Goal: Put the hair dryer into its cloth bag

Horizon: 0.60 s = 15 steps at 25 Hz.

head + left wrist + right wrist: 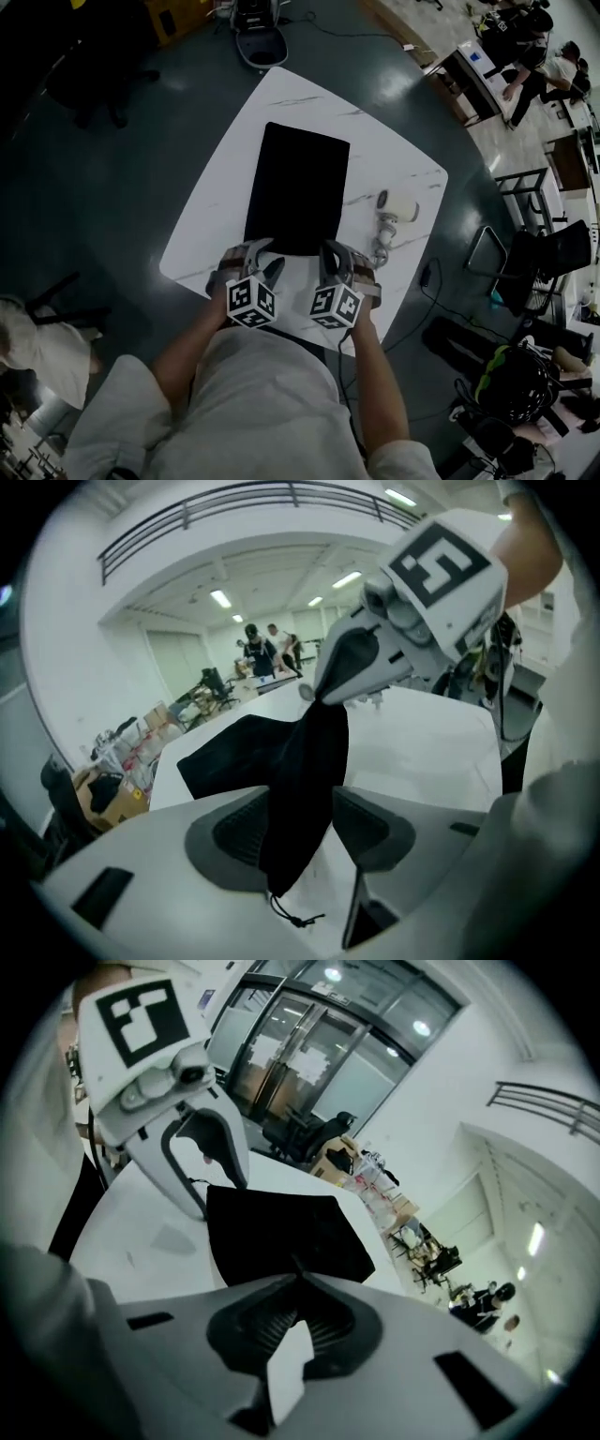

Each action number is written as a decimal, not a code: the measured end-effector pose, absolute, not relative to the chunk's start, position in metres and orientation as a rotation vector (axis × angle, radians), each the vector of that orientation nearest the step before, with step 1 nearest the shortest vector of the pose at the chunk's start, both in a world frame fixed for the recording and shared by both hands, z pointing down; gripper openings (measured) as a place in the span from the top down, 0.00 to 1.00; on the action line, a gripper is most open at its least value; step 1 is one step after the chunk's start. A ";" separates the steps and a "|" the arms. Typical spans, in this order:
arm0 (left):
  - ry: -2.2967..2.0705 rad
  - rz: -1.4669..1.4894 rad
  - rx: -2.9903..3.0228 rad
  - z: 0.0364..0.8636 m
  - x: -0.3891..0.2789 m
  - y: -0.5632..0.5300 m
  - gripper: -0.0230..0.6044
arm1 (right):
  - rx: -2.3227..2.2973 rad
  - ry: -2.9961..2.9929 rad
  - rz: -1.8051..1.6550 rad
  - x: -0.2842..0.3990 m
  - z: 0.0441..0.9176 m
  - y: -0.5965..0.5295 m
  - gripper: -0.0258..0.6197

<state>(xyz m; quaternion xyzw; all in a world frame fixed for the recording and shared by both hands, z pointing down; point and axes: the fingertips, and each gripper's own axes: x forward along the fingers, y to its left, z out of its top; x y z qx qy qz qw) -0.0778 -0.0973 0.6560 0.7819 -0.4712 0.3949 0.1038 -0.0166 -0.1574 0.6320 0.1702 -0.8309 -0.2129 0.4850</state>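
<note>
The flat black cloth bag (298, 187) lies lengthwise on the white marble-patterned worktop (281, 103), with its near edge at both tools. The right tool (298, 1288) is pressed together on a pinch of that edge. A fold of cloth hangs from it between the spread pads of the left tool (305, 825) (it seems to brush one pad, though the view is too dim to be sure). A thin drawstring (295, 917) dangles below the fold. The white hair dryer (397, 207) lies on the worktop right of the bag, near the right tool but apart from it. In the head view the marker cubes partly cover the tool tips.
</note>
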 end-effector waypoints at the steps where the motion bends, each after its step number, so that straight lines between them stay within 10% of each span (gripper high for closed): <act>1: -1.364 1.222 2.325 0.660 -0.076 -0.101 0.65 | 0.432 -2.037 -0.498 -0.017 0.628 -0.160 0.92; 15: -1.253 1.068 2.284 0.658 -0.076 -0.132 0.94 | 0.666 -2.169 -0.097 0.008 0.616 -0.181 0.89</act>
